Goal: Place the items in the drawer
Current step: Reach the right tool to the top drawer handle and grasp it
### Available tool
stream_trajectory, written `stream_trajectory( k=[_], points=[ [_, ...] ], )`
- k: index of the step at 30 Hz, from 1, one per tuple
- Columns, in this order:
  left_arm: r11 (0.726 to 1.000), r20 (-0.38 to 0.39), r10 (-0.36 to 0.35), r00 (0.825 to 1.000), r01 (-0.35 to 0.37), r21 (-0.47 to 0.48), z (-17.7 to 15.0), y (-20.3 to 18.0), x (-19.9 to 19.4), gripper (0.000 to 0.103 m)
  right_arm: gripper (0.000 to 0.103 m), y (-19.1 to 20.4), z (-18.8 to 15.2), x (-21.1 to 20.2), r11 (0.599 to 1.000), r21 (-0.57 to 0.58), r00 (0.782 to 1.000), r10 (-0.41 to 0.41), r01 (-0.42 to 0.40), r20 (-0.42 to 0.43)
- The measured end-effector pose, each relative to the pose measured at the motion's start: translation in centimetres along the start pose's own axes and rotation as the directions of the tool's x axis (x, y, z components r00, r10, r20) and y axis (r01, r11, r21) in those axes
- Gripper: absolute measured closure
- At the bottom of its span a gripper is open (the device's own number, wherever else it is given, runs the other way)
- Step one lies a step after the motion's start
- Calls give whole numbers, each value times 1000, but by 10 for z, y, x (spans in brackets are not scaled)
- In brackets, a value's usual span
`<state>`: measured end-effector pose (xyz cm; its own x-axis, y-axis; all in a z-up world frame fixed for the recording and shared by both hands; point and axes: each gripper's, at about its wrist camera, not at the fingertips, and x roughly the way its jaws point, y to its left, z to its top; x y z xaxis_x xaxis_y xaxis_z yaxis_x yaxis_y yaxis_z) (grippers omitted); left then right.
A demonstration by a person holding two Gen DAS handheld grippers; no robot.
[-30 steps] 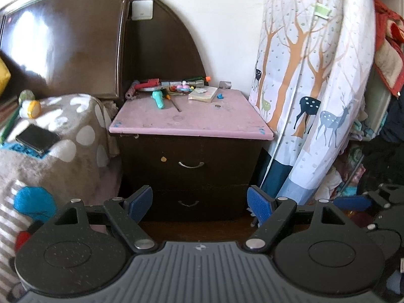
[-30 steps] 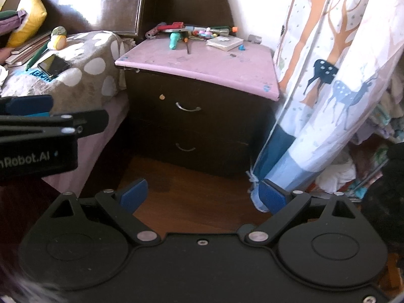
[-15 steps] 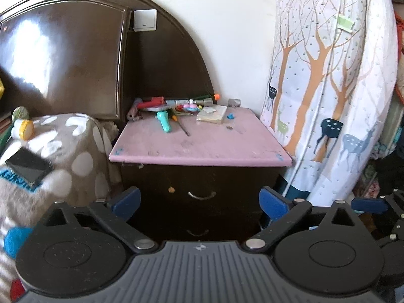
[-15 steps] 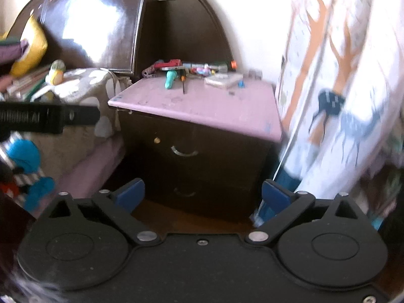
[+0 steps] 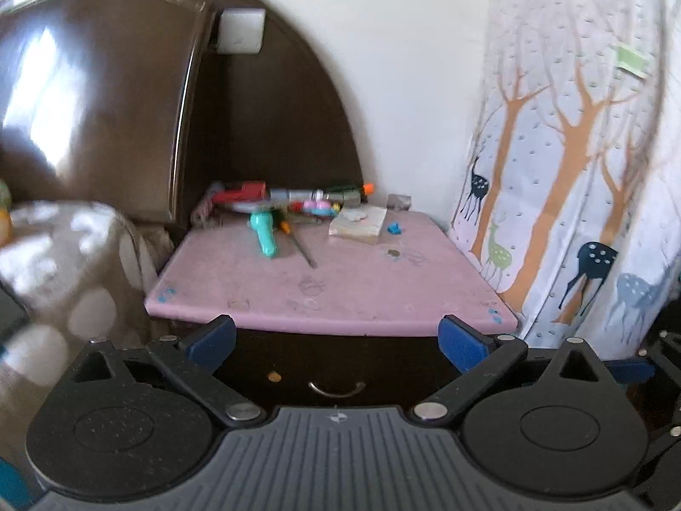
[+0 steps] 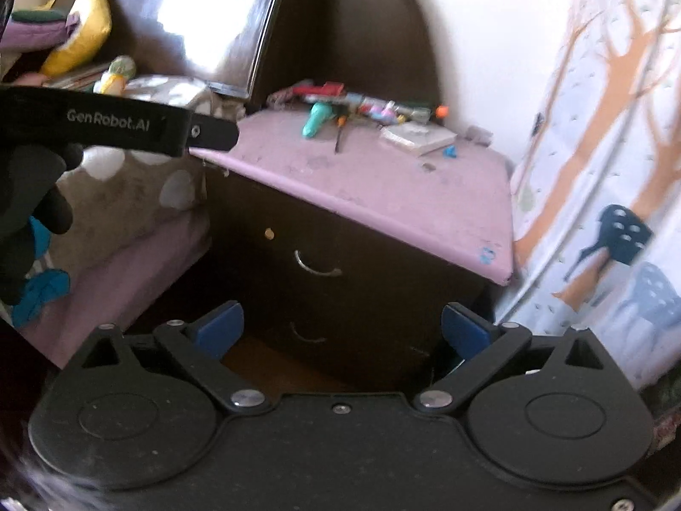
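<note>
A dark nightstand with a pink top (image 5: 340, 289) (image 6: 383, 187) has two shut drawers, the upper with a curved metal handle (image 5: 336, 388) (image 6: 317, 265), the lower handle (image 6: 307, 334) below it. At the back of the top lie a teal toy (image 5: 264, 234) (image 6: 316, 121), a screwdriver (image 5: 300, 245), a pale book (image 5: 357, 223) (image 6: 417, 136) and a row of small toys (image 5: 289, 198). My left gripper (image 5: 336, 340) is open and empty, in front of the top's front edge. My right gripper (image 6: 340, 328) is open and empty, facing the drawer fronts.
A bed with a spotted blanket (image 5: 64, 264) (image 6: 136, 196) stands left of the nightstand, under a dark headboard (image 5: 106, 98). A deer-print curtain (image 5: 574, 170) (image 6: 604, 170) hangs on the right. The left gripper's black body (image 6: 119, 121) and a gloved hand (image 6: 30, 196) cross the right wrist view's left side.
Both grippers have moved closer to the nightstand, which now looms larger. The left gripper's fingers have spread wider. The right view has rolled, tilting the nightstand.
</note>
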<state>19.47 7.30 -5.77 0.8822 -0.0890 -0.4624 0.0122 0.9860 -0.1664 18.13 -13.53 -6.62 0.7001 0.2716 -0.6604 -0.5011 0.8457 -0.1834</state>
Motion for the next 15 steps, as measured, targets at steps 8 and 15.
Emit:
stream_trajectory(
  k=[8, 15],
  points=[
    [998, 37, 57, 998, -58, 17, -17, 28, 29, 1, 4, 24, 0, 73, 957, -291, 999, -20, 11, -29],
    [997, -29, -9, 1000, 7, -82, -23, 71, 56, 1, 5, 54, 2, 144, 846, -533, 999, -20, -7, -45]
  ],
)
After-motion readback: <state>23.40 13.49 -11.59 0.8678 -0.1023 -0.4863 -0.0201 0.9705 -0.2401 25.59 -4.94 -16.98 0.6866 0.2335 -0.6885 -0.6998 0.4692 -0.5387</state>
